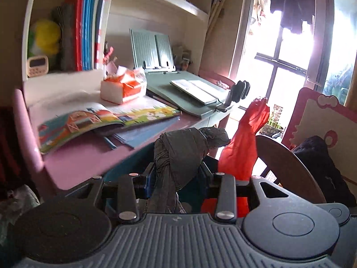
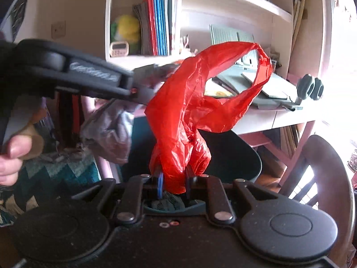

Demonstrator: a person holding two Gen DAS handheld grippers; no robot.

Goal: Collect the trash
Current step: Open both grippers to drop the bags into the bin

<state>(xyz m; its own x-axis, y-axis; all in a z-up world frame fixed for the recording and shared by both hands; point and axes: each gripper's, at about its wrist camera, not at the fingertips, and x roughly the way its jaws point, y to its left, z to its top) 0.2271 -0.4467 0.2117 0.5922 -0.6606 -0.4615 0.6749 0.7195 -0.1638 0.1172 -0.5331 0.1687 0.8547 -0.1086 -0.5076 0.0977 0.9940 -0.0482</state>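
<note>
**Trash bags held upright, one in each claw**

Grey bag [image 1: 178, 156], knotted and twisted into a rope, stands between the fingers of the left claw [image 1: 178, 178]. Its long axis runs up and away from the camera, with the knot above the fingertips and the crumpled end leaning toward the right of the left wrist view. The left claw is pinching the grey bag just below the knot; the rest of the plastic trails down behind the fingers, out of view.

The red bag [image 2: 189, 116] is held the same way by the right claw [image 2: 174, 178], whose blue-tipped fingers press in on its gathered neck. From there the red plastic rises almost straight up, then opens into a loop handle that arches over to the right in the right wrist view. In the left wrist view the same red bag [image 1: 243, 138] shows as a tall strip just right of the grey one, tip uppermost.

Both bags hang in the air in front of a pink counter [image 1: 84, 160], not touching it. On the counter lie an open picture book [image 1: 100, 120], a tissue pack [image 1: 123, 87] and a grey-green reading stand [image 1: 185, 89]. Above it a shelf [image 1: 67, 29] holds upright books.

In the right wrist view the left claw [image 2: 154, 84] crosses from the left, with a person's hand [image 2: 13, 156] on its grip. A wooden chair back [image 2: 323, 178] stands at the right.
</note>
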